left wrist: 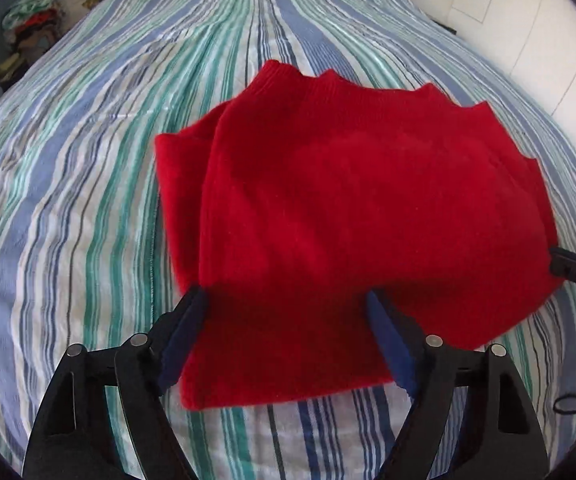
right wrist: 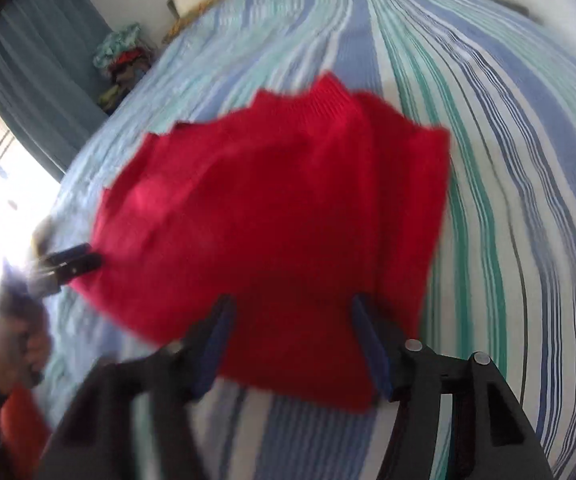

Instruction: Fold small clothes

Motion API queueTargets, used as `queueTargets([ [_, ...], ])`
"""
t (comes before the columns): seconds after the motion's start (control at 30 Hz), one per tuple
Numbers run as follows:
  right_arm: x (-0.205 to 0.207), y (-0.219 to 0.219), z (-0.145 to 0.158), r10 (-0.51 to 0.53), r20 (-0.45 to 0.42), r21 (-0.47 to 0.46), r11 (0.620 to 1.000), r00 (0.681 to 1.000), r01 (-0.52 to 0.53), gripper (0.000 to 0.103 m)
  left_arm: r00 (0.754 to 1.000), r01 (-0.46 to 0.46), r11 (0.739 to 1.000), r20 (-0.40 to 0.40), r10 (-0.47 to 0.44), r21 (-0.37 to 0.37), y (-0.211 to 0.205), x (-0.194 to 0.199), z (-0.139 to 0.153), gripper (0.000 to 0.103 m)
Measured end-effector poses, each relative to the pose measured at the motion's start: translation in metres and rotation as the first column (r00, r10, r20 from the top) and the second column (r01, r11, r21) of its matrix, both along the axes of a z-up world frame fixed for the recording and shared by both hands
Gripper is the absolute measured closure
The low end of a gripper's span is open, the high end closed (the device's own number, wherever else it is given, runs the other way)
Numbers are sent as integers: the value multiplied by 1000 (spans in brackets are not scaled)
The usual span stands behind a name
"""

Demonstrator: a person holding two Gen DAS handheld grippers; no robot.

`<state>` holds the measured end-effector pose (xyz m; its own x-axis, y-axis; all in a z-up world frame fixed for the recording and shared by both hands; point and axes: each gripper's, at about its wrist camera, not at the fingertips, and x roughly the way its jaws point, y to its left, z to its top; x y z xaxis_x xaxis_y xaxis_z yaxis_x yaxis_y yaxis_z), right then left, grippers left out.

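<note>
A: The left gripper (left wrist: 286, 300) gapes over the red knit (left wrist: 348, 184) folded on the striped bed (left wrist: 88, 200); the right gripper (right wrist: 292, 312) too

B: Soft, light, floppy; best pinched at its near corners

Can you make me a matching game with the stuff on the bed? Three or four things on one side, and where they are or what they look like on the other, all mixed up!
Things:
1. red garment
2. bed cover
3. pile of clothes
4. left gripper

Descriptions:
A. blue, green and white stripes
B. jaws apart, pads on either side of the near red edge
C. heaped beside the bed, far corner
D. folded, lying on the bed

Pairs: 1-D, 2-A, 3-C, 4-B
</note>
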<state>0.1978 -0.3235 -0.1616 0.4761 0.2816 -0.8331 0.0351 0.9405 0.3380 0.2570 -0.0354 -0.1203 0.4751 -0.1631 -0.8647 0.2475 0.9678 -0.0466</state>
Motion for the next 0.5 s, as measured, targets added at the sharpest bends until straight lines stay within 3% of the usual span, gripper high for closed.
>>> queueTargets([
  [0.2, -60, -13, 48, -107, 143, -5, 994, 984, 109, 34, 995, -3, 997, 103, 11, -79, 10, -55, 42, 8],
  [0.4, -97, 1, 50, -146, 145, -26, 988, 979, 151, 34, 995, -49, 997, 80, 53, -57, 21, -109, 23, 8],
  [0.5, -124, 22, 50, -141, 186, -94, 983, 972, 160, 34, 992, -110, 992, 61, 114, -67, 33, -128, 9, 8],
])
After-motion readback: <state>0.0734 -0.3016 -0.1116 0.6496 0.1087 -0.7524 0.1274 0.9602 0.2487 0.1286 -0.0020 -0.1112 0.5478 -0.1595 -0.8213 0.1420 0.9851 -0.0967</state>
